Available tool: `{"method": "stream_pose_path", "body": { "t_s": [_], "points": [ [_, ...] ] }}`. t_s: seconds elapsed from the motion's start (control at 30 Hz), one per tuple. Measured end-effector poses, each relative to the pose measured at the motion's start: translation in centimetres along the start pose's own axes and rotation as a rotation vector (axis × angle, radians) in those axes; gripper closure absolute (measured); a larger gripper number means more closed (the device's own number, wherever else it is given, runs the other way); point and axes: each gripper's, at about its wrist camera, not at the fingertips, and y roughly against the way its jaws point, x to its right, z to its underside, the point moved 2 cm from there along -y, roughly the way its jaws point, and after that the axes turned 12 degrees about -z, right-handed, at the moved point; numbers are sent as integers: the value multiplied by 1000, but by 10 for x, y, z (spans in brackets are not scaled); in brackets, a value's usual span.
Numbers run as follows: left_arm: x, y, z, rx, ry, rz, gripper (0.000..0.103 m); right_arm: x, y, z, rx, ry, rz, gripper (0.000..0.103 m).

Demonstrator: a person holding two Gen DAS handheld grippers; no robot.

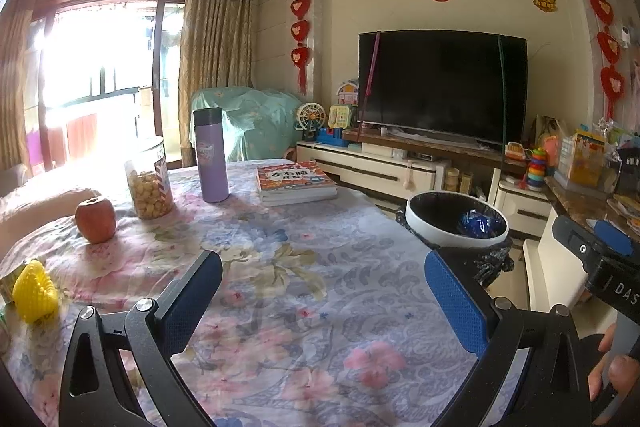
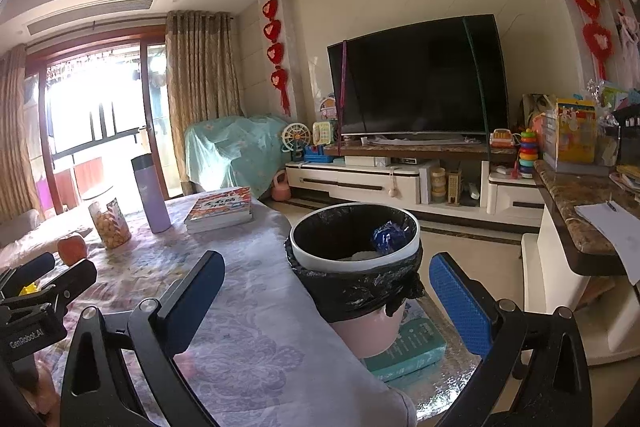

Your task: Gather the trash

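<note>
Both claws are spread wide and hold nothing. The left claw hovers over the floral-clothed surface; the right claw points toward the waste bin, which stands off the surface's right edge, lined with a black bag and already containing a crumpled blue wrapper.

The likely remaining trash is at the left edge of the left wrist view: a yellow crumpled item resting on the surface, touching a green packet that is partly out of frame. Its exact nature cannot be determined.

Handling estimate: the yellow item appears light, soft and compressible, so it should not slip from the textured blue pads. Pinch it across its widest middle section.

The apple, snack jar, purple flask and books stand farther back and do not appear to be trash.
</note>
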Motion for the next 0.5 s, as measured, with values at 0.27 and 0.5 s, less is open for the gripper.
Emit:
{"method": "stream_pose_path", "body": {
  "t_s": [0.27,0.5],
  "points": [
    [-1,1,1,5,-1,9,1,0,0,-1,1,0,-3,0],
    [0,1,2,4,-5,9,1,0,0,-1,2,-3,-5,0]
  ]
}}
